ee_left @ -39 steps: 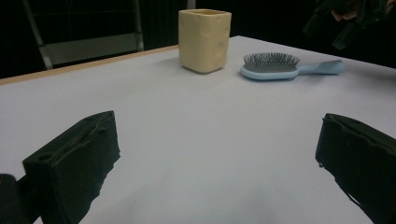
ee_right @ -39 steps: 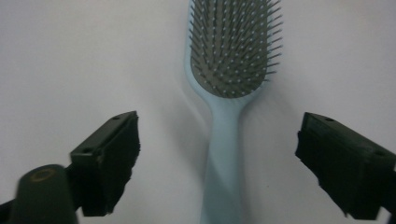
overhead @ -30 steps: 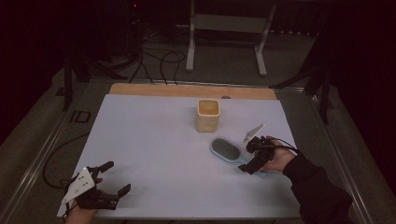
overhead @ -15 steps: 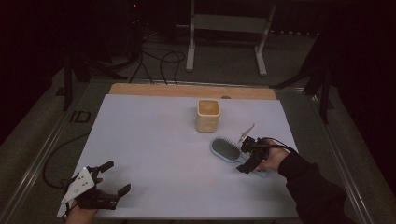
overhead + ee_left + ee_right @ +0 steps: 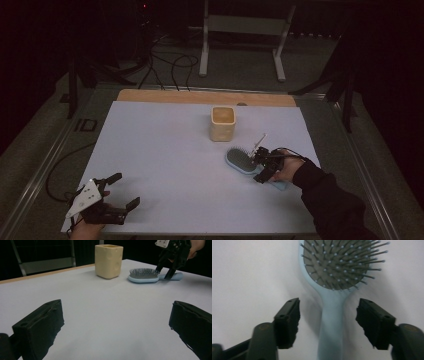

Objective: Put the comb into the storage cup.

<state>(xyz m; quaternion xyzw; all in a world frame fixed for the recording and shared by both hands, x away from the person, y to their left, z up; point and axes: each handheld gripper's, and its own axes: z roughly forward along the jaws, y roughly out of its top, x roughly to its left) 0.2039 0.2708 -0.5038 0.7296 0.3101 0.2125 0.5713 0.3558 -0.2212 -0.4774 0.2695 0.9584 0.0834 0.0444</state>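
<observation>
Right gripper (image 5: pixel 328 323) closing astride light-blue plastic hairbrush (image 5: pixel 337 285) handle near desk's right edge, not gripping; lift pending.

No legible txt, labels, brands, nos. or signs on anything in view.

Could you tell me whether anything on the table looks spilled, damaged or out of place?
Nothing stands out. The cup stands upright, and the hairbrush lies flat, bristles up, looking intact. The right gripper straddles its handle, jaws closing in but not yet touching.
</observation>
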